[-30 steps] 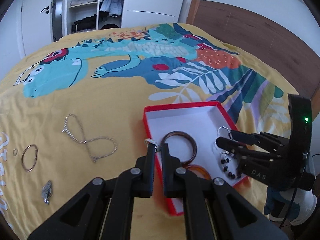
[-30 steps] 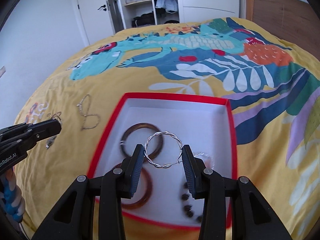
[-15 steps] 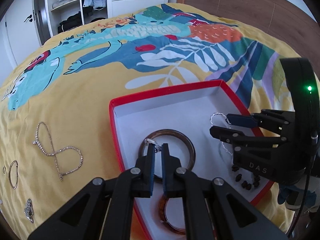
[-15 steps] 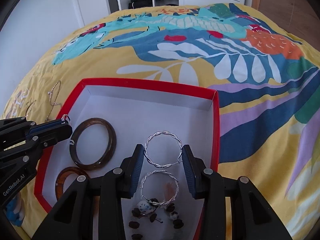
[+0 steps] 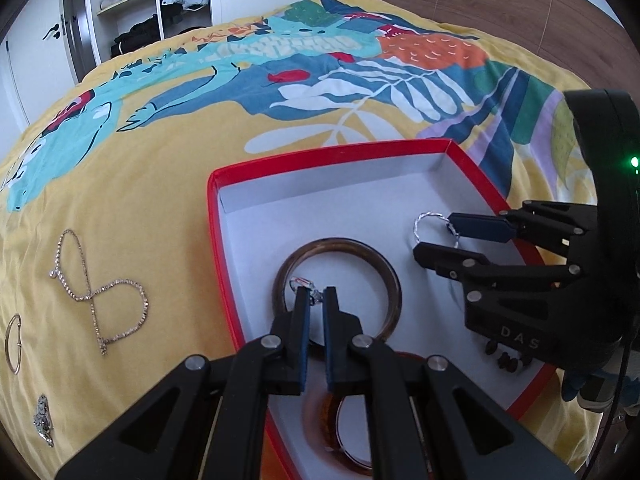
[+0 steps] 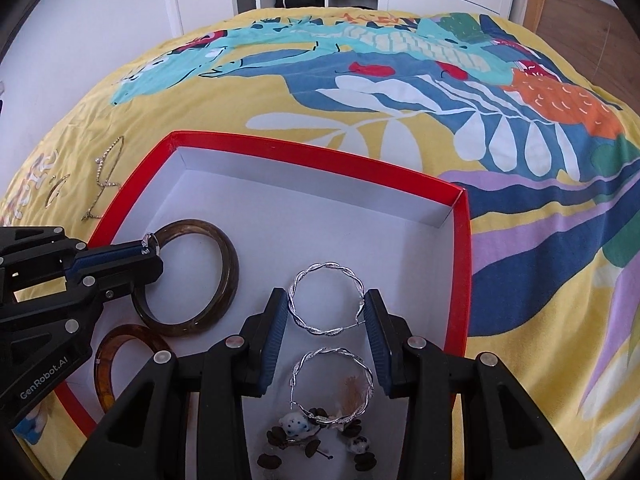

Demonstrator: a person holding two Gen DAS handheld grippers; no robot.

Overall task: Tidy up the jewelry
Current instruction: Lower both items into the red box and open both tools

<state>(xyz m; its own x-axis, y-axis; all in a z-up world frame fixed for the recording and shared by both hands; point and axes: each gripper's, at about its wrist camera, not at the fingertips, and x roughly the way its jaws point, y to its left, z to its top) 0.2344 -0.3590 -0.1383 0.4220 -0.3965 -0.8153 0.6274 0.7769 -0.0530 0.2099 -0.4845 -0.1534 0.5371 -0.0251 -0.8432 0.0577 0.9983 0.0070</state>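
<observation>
A red box with a white inside (image 5: 218,240) (image 6: 312,160) lies on the bedspread. My left gripper (image 5: 315,298) (image 6: 154,258) is shut on a small silver ring (image 5: 306,286) (image 6: 150,240), held over a dark brown bangle (image 5: 390,276) (image 6: 228,276) in the box. My right gripper (image 6: 326,308) (image 5: 434,236) is shut on a twisted silver hoop earring (image 6: 326,298) (image 5: 426,222), held over the box's right part. A matching hoop (image 6: 332,384), an amber bangle (image 6: 104,364) (image 5: 320,420) and a dark bead bracelet (image 6: 312,440) (image 5: 504,356) lie in the box.
On the yellow bedspread left of the box lie a sparkly chain (image 5: 100,300) (image 6: 102,184), a thin gold bangle (image 5: 12,344) (image 6: 56,188) and a small silver pendant (image 5: 43,426). A wardrobe (image 5: 152,8) and a wooden headboard (image 5: 500,8) stand behind the bed.
Both grippers have moved forward and lower over the box, each still gripping its piece. The left one with the ring came from the box's left edge to over the brown bangle.
</observation>
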